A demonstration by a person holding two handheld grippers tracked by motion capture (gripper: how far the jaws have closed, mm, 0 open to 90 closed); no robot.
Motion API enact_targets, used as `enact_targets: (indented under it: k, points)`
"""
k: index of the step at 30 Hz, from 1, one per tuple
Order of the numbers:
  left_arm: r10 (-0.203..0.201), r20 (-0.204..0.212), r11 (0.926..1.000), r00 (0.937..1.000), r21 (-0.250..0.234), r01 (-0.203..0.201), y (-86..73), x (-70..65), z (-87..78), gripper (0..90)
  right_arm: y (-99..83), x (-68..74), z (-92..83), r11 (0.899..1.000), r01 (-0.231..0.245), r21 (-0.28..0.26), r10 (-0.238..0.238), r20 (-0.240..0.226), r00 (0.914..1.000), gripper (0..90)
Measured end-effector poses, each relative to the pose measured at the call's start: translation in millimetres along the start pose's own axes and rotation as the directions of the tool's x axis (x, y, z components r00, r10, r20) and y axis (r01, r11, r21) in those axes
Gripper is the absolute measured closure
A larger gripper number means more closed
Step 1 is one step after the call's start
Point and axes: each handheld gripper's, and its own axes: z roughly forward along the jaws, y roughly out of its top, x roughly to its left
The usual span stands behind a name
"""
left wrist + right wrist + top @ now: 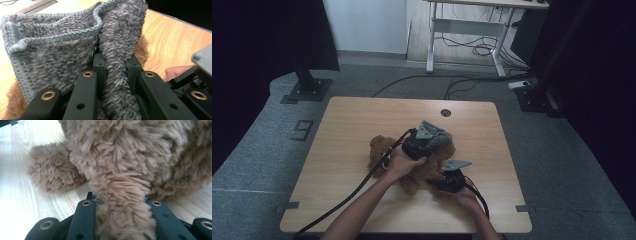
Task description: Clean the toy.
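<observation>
Near the middle of the bench point(362, 120), a little toward its right edge and near edge, a brown teddy bear point(384, 150) lies with both hands working over it. The left gripper point(439, 142) sits on top of the bear, and its fingers point(98, 66) are clenched on a fold of grey fleecy cloth point(62, 50), a small piece with a stitched hem that stands up from the pinch and drapes against the bear's fur. The right gripper point(447, 175) comes in low from the near edge, at the bear's right side; its fingers point(86, 206) are clamped on a limb of the bear point(122, 202), which runs straight out along them toward the body.

What the next move seems to hinge on is that the cloth lies above and just beyond the limb held on the right, with the two grippers close together, the left one farther from the near edge. The bear's long axis runs roughly from the left edge toward the right, its head probably at the left. Judging by this, the left hand is the one placed to draw the cloth across the bear while the right anchors it.

No brand or label can be read on bear or cloth; a large figure 9 point(302, 130) is marked on the grey floor off the bench's far left corner.
</observation>
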Motion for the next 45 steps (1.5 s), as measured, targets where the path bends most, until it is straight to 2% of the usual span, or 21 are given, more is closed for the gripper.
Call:
enact_targets:
  k: [4,9,11,12,13,15,16,19,21,23,24,26,28,31,35,38,40,43,45]
  points:
    - [-0.043,-0.013,0.9990,0.9990,-0.017,0.042,-6.8,11.6,-9.3,75.8,-0.8,-0.6,-0.9,1.000,-0.010,-0.003,0.010,0.002,0.9999,71.0]
    - [-0.075,-0.077,0.9970,0.9943,-0.028,0.073,-16.5,29.2,-27.6,75.9,-0.8,-0.5,-0.9,1.000,-0.015,-0.001,0.015,0.007,0.9999,71.0]
    - [-0.114,-0.078,0.9930,0.9905,-0.039,0.111,-19.8,38.4,-35.5,75.9,-0.6,-0.5,-0.7,1.000,-0.012,0.001,0.012,0.007,0.9999,71.0]
    - [-0.121,-0.070,0.9919,0.9902,-0.049,0.118,-19.6,39.5,-37.6,75.9,-0.4,-0.4,-0.5,1.000,-0.010,0.002,0.010,0.009,0.9999,71.0]
    - [-0.123,-0.050,0.9909,0.9911,-0.062,0.120,-18.1,38.4,-39.6,75.9,-0.2,-0.3,-0.2,1.000,-0.010,0.003,0.010,0.008,0.9999,71.0]
    - [-0.094,0.004,0.9907,0.9955,-0.099,0.094,-11.5,27.5,-40.3,75.9,-0.1,-0.3,0.1,1.000,-0.009,0.004,0.009,0.011,0.9999,71.0]
    - [-0.067,0.013,0.9922,0.9977,-0.105,0.068,-5.3,17.2,-37.9,75.9,-0.1,-0.3,0.0,1.000,-0.012,0.004,0.012,0.010,0.9999,71.0]
    - [-0.020,0.025,0.9953,0.9995,-0.094,0.022,10.1,-1.5,-25.5,75.8,-0.2,-0.7,-0.1,1.000,-0.014,0.005,0.014,0.006,0.9999,71.0]
    - [-0.030,0.035,0.9964,0.9989,-0.078,0.033,19.5,-6.6,-12.8,75.8,-0.3,-0.5,-0.1,1.000,-0.014,0.006,0.014,0.009,0.9999,71.0]
    - [-0.052,0.044,0.9974,0.9976,-0.046,0.054,23.7,-5.8,1.2,75.8,-0.3,-0.1,-0.3,1.000,-0.014,0.006,0.014,0.010,0.9999,70.9]
    - [-0.057,0.041,0.9983,0.9975,-0.014,0.057,22.8,-5.0,9.8,75.8,-0.4,-0.1,-0.1,1.000,-0.014,0.004,0.014,0.009,0.9999,71.0]
    - [-0.052,0.031,0.9983,0.9982,0.028,0.051,15.8,-3.4,20.6,75.7,-0.4,-0.5,-0.1,1.000,-0.016,0.004,0.016,0.006,0.9999,70.9]
    - [-0.060,0.030,0.9976,0.9978,0.036,0.059,10.0,0.0,21.6,75.7,-0.4,-1.1,0.2,1.000,-0.016,0.003,0.016,0.006,0.9999,70.8]
    - [-0.064,0.021,0.9977,0.9977,0.024,0.064,6.8,3.4,10.9,75.7,-0.3,-0.9,0.3,1.000,-0.022,0.005,0.022,0.006,0.9997,70.6]
    - [-0.044,-0.025,0.9988,0.9987,0.021,0.045,-0.6,9.5,-8.2,75.7,-0.6,-1.0,0.2,0.999,-0.037,0.003,0.037,0.019,0.9992,70.3]
    - [-0.065,-0.050,0.9979,0.9966,-0.002,0.065,-12.3,19.5,-24.1,75.7,-0.6,-0.8,0.2,0.999,-0.038,0.002,0.038,0.021,0.9990,70.2]
    - [-0.096,-0.068,0.9954,0.9931,-0.011,0.095,-24.3,31.3,-34.2,75.7,-0.7,-0.9,0.1,0.999,-0.047,0.002,0.046,0.023,0.9987,70.3]
    - [-0.134,-0.077,0.9910,0.9880,-0.013,0.133,-41.1,46.2,-42.6,75.6,-0.7,-1.3,0.0,0.999,-0.054,0.001,0.053,0.024,0.9983,70.1]
    - [-0.144,-0.086,0.9894,0.9858,-0.027,0.143,-53.9,53.6,-49.6,75.5,-0.6,-1.1,0.3,0.998,-0.058,-0.001,0.058,0.029,0.9979,69.7]
